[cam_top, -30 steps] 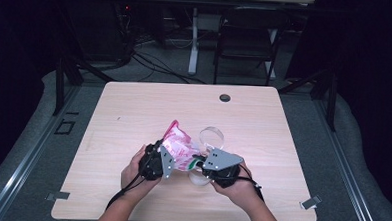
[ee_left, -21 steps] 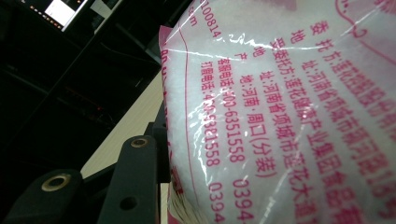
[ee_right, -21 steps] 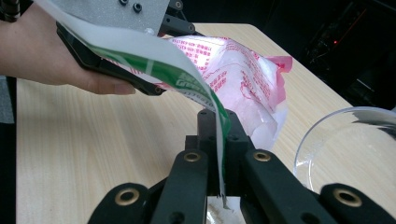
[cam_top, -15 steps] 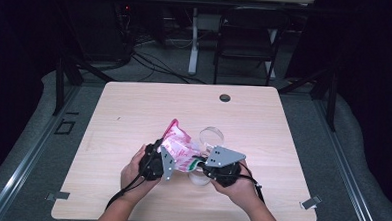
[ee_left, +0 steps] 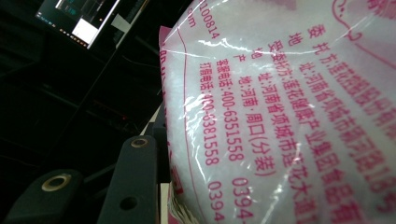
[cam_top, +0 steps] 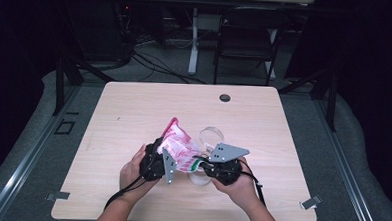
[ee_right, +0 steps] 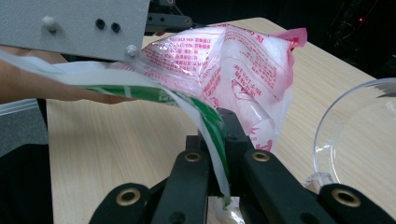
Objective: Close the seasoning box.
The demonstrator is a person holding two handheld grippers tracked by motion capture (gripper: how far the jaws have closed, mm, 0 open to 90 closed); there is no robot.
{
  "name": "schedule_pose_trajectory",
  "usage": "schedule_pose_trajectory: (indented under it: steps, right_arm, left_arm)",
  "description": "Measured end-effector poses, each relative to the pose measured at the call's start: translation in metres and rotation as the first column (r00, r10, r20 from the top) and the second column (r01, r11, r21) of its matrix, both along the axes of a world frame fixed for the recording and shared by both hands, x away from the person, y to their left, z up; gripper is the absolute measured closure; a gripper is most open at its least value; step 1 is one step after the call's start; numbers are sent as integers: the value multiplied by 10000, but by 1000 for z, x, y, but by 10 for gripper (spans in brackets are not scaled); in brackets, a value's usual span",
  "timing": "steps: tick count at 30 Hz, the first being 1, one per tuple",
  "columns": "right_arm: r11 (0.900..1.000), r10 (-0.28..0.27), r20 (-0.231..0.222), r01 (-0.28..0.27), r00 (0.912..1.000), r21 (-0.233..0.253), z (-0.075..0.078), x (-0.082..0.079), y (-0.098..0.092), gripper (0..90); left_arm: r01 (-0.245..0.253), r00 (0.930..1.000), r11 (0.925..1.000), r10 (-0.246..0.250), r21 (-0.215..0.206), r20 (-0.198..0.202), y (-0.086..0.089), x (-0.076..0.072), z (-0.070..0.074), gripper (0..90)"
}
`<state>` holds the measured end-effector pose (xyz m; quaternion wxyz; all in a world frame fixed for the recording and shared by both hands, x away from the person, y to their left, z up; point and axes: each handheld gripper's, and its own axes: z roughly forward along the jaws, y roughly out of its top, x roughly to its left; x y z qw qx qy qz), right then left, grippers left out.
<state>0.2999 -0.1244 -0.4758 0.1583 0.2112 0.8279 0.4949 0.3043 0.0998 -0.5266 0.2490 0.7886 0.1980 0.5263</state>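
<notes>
A pink-and-white printed plastic bag (cam_top: 178, 147) of white granules is held up above the table between both grippers. My left gripper (cam_top: 162, 162) presses against its left side, and the bag (ee_left: 280, 116) covers most of the left gripper view beside one black finger (ee_left: 135, 177). My right gripper (cam_top: 205, 168) is shut on the bag's green-striped edge (ee_right: 205, 116), which runs down between its jaws (ee_right: 224, 128). The bulk of the bag (ee_right: 233, 60) bulges beyond. The left gripper's grey plate (ee_right: 74, 23) is close at the top left.
A clear glass bowl (cam_top: 210, 136) stands on the wooden table (cam_top: 134, 108) just behind the right gripper; its rim (ee_right: 327, 121) is at the right of the right gripper view. A black round grommet (cam_top: 225, 98) sits near the far edge. A chair (cam_top: 247, 37) stands beyond the table.
</notes>
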Motion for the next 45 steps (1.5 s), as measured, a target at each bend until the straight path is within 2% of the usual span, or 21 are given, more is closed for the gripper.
schedule_pose_trajectory:
  steps: [9, 26, 31, 33, 41, 42, 45]
  right_arm:
    - [9999, -55, -273, 58, 9996, 134, -1, 1, 0, 900]
    - [10000, -94, -259, 94, 9996, 20, -4, 1, -1, 900]
    - [10000, -62, -274, 63, 9996, 31, -5, 1, -2, 900]
    - [10000, -76, -247, 76, 9997, -18, -5, 1, -2, 900]
    - [9998, -114, -230, 110, 9997, -173, -7, 1, -2, 900]
    - [9998, -114, -237, 110, 9997, -157, -7, 1, -2, 900]
    - [9997, -128, -214, 124, 9997, -190, -8, 1, -2, 900]
  left_arm:
    - [-50, 9996, 9998, 45, 189, 277, -1, -1, 0, 613]
    - [-89, 9976, 9984, 50, 560, 689, -3, -3, -1, 614]
    - [-159, 9970, 9954, 87, 943, 770, -3, -5, 0, 614]
    - [-170, 9956, 9940, 69, 1080, 932, -4, -5, 1, 614]
    - [-236, 9931, 9889, 63, 1464, 1172, -5, -6, 1, 614]
    - [-317, 9940, 9834, 122, 1789, 1087, -5, -7, 2, 614]
    - [-329, 9937, 9805, 113, 1939, 1115, -5, -8, 2, 614]
